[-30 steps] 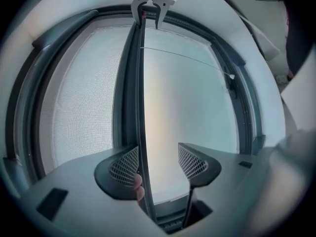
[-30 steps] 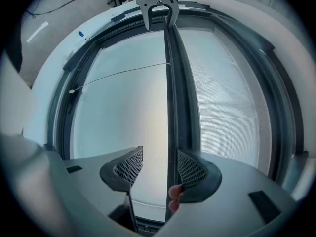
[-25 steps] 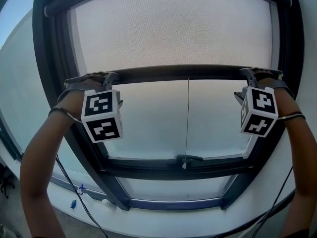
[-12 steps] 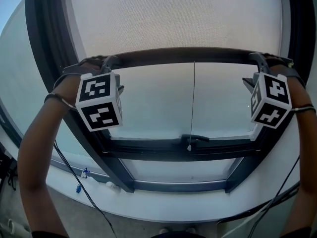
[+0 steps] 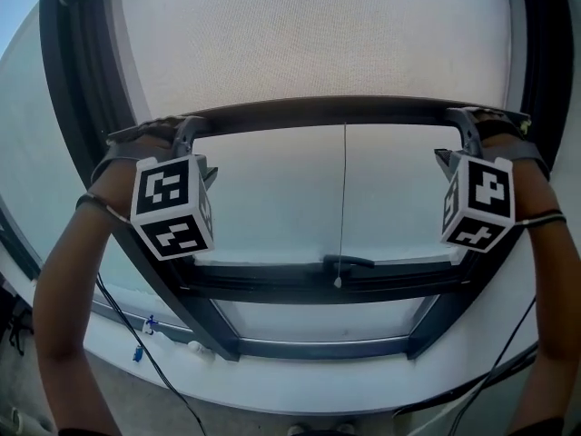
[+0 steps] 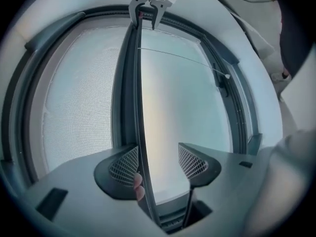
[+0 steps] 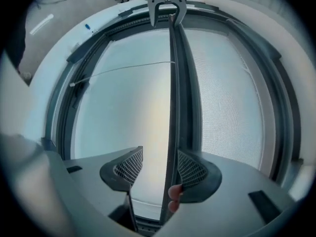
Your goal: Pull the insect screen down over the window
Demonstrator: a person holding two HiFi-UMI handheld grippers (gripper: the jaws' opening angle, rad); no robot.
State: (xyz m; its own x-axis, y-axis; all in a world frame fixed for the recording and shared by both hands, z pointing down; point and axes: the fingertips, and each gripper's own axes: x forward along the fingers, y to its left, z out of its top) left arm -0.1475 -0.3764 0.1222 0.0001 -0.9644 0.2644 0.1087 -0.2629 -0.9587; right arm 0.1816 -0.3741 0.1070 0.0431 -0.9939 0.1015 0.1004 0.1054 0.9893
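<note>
Two grippers, the left gripper (image 6: 158,154) and the right gripper (image 7: 160,157), each with two mesh-faced jaws, four in all. Two marker cubes, the left cube (image 5: 172,207) and the right cube (image 5: 478,201). Two forearms, the left forearm (image 5: 64,298) and the right forearm (image 5: 556,289). One insect screen (image 5: 318,44) with one dark bottom bar (image 5: 336,112). One pull cord (image 5: 343,198), one window handle (image 5: 349,262), one window frame (image 5: 73,80). Two fingertips (image 6: 138,182) beside the bar in each gripper view.
</note>
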